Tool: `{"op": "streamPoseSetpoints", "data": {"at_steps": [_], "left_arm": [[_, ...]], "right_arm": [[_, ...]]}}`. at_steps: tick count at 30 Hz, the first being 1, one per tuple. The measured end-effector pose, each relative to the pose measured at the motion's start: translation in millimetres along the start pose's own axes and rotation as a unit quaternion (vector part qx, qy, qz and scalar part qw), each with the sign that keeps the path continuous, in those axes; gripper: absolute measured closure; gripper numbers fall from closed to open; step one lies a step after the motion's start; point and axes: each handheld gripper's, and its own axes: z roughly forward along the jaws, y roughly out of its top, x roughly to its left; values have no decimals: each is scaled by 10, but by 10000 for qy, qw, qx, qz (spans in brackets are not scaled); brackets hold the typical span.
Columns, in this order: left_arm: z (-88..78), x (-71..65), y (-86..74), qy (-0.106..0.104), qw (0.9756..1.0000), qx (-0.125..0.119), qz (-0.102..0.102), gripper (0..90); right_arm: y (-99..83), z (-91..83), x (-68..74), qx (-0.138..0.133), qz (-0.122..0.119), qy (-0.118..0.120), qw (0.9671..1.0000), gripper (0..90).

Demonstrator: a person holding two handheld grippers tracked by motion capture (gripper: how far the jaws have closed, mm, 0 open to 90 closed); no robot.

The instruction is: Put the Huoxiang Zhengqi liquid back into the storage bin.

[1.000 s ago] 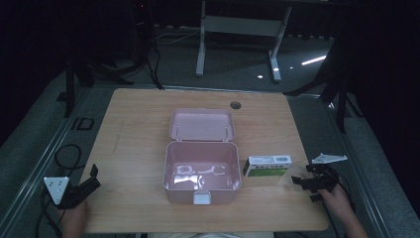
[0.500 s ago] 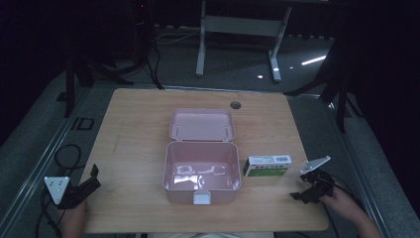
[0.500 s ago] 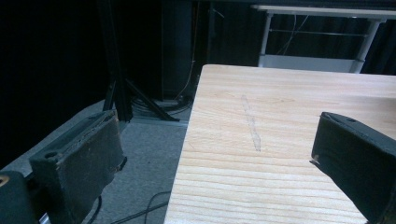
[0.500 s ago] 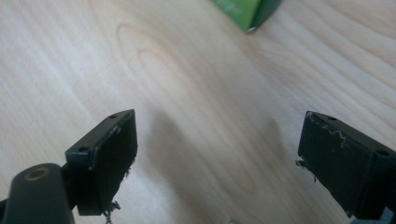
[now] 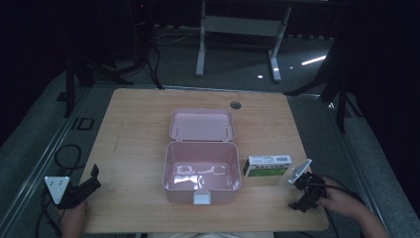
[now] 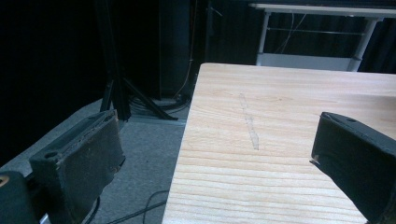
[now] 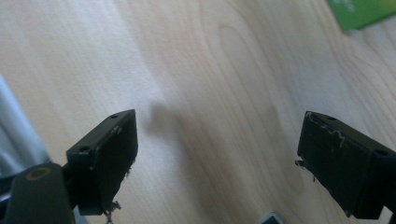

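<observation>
My right gripper (image 5: 303, 194) hangs wide open and empty by the green box (image 5: 267, 166) — ready to grab it.

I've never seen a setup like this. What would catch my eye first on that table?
Most likely the pink box at the middle of the wooden table, its lid thrown back and a few pale bits lying inside. Just to its right lies a small green-and-white carton. At the near corners a person's hands hold two black tools, the left tool and the right tool, both with jaws apart and gripping nothing.
</observation>
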Motion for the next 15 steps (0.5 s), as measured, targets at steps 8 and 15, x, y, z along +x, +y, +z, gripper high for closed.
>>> {"op": "streamPoseSetpoints", "data": {"at_steps": [8, 15], "left_arm": [[0, 0, 0, -3, 10000, -3, 2, 21], [1, -2, -1, -17, 10000, 19, 26, 21]], "right_arm": [[192, -8, 105, 488, -427, -41, 9979, 128], [337, 16, 212, 855, -740, 61, 9936, 127]]}}
